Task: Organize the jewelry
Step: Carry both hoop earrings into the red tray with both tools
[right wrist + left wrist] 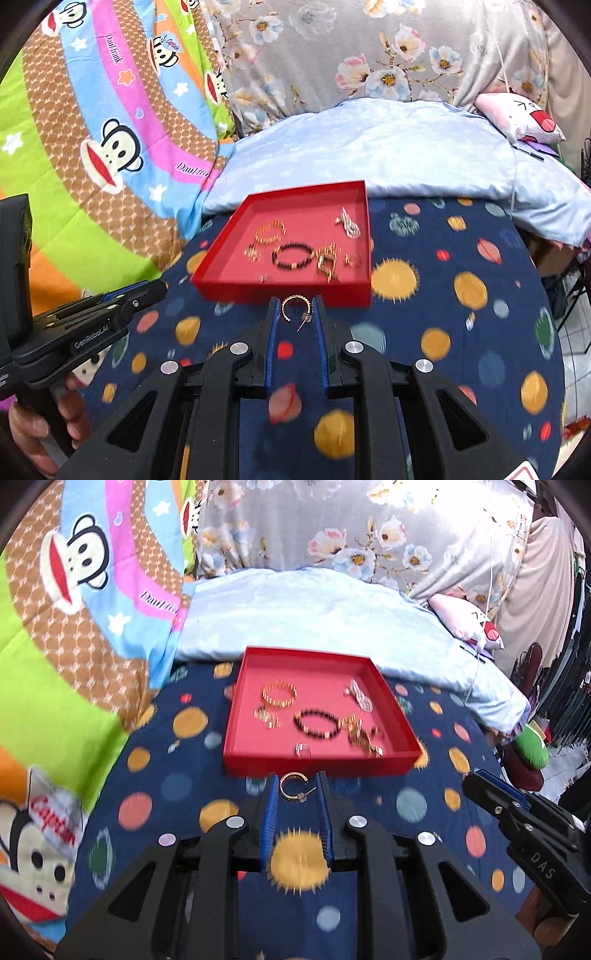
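Gripping thin gold hoop earrings, left gripper (296, 790) and right gripper (295, 310) pinch one apiece between ribbed blue pads, red square tray (317, 766) at twelve o'clock.

Black tongs (296, 790), blue ribbed pads (270, 812)

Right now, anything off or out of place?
Nothing spilled or damaged. Each claw, left and right, grips a gold hoop earring, one and its match, just short of the red tray.
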Demonstrator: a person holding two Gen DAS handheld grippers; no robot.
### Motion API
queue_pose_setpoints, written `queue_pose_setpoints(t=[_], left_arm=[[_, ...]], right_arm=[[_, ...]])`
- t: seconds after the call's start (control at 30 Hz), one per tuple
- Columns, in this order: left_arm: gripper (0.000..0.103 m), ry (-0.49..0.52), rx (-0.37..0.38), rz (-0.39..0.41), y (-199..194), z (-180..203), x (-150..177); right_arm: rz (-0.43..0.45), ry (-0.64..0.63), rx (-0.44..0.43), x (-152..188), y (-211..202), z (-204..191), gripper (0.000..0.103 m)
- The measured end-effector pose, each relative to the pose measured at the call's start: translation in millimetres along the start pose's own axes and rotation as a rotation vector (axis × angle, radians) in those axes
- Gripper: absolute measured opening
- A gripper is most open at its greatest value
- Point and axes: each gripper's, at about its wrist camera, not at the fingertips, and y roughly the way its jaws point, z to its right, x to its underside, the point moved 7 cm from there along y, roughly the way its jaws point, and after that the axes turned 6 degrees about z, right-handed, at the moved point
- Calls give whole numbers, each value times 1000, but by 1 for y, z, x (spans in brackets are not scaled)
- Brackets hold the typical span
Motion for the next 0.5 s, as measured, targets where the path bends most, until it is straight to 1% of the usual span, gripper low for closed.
queue_pose_setpoints(t=[0.23,0.5], left_arm=[[19,24,-20,9,49,1,-38],[20,34,-55,-15,105,-5,-59]], right_arm=[[-4,26,-7,-36,54,14,16],[-14,31,-3,-74,119,27,16]])
